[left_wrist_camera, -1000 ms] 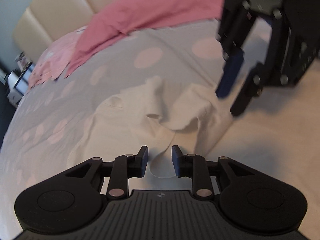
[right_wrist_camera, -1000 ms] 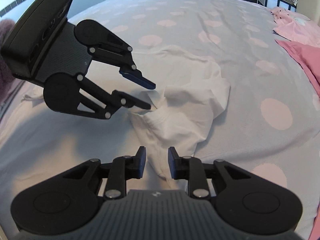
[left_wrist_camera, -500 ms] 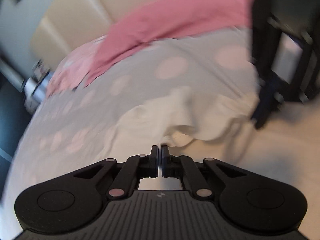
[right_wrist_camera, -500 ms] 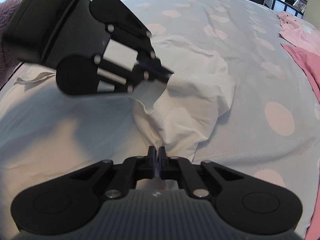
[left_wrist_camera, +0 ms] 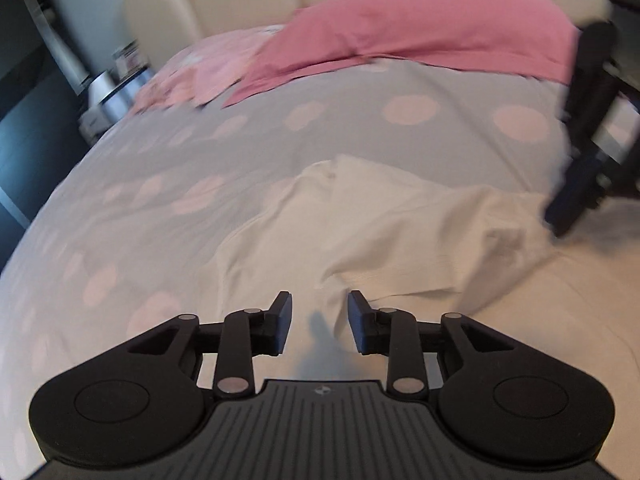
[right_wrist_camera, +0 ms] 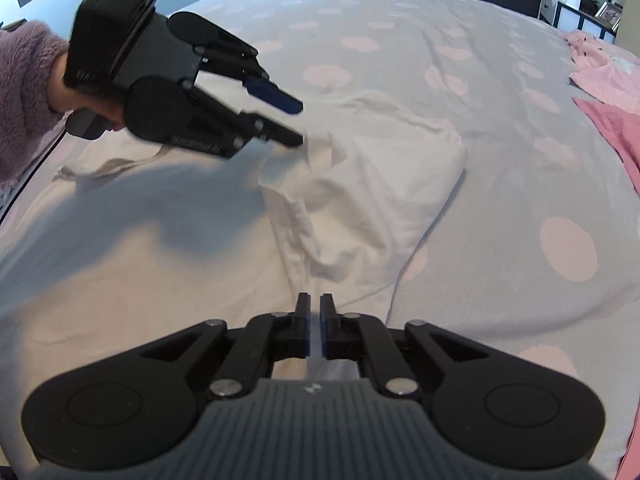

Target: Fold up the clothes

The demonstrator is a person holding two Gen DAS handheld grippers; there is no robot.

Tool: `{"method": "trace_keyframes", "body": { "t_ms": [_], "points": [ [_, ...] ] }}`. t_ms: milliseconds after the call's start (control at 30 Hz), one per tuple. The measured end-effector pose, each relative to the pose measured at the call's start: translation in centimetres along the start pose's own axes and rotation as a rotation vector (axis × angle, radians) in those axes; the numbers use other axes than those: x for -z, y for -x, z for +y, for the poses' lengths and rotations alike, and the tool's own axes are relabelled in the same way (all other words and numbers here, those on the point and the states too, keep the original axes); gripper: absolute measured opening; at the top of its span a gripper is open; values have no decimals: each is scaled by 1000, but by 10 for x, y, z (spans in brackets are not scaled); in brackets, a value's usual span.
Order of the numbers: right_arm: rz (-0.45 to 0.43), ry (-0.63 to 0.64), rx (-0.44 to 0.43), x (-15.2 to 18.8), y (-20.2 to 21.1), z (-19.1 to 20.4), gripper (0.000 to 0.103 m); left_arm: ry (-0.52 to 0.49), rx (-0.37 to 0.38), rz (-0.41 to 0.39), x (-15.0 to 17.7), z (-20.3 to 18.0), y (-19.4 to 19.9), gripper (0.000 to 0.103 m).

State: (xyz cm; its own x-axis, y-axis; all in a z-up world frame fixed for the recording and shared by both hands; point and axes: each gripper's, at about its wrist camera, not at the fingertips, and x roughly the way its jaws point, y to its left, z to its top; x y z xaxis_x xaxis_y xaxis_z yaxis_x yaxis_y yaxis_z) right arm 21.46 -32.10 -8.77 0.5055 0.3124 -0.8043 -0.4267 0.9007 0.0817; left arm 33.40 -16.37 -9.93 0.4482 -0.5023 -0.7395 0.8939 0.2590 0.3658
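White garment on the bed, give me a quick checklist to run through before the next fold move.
1. Left gripper free of cloth: ok, jaws are opening with nothing between them, the white garment lying just under them.
2. Right gripper free of cloth: cannot tell, jaws are opening but the gap is narrow, right over the fabric.
3. Garment lying flat: not ok, the folded-over part is bunched and creased.
4. Space on the spotted bedcover: ok, bare around the garment.
5. Pink clothes out of the way: ok, up by the headboard.
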Motion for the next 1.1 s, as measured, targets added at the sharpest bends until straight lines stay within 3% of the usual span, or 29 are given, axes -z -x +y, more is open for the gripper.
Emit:
{"method": "trace_keyframes", "body": {
  "t_ms": [67,133,233,367,433,467,500,767,833,900,967,1100],
  "points": [
    [-22,-1,-15,-3,-3,1,38,-125,-12,-1,-1,-14,-2,39],
    [-40,-4,-28,-4,-5,4,39,-248,-44,18,0,-28,-9,39],
    [-55,15,-19,-10,-15,8,37,-325,-57,40,2,-36,-22,38],
    [-50,33,-9,-15,-30,12,37,-314,-67,28,0,-34,-30,23],
    [-39,41,2,-15,-37,12,31,-303,-71,36,-1,-31,-31,3],
    [-35,46,7,-15,-38,12,15,-289,-69,29,0,-29,-28,2],
    [-37,51,11,-14,-37,12,11,-276,-67,23,0,-26,-26,1],
    [-11,91,-52,-9,-20,18,8,-106,-49,34,20,3,-5,0],
    [2,95,-65,-6,-23,20,8,-97,-46,62,26,3,-7,6],
    [12,99,-81,-5,-24,23,17,-88,-48,89,28,3,-8,15],
    [8,102,-99,-3,-20,25,28,-86,-52,103,28,4,-4,18],
    [-6,73,-115,3,-3,21,30,-77,-53,126,27,10,4,40]
  ]
}}
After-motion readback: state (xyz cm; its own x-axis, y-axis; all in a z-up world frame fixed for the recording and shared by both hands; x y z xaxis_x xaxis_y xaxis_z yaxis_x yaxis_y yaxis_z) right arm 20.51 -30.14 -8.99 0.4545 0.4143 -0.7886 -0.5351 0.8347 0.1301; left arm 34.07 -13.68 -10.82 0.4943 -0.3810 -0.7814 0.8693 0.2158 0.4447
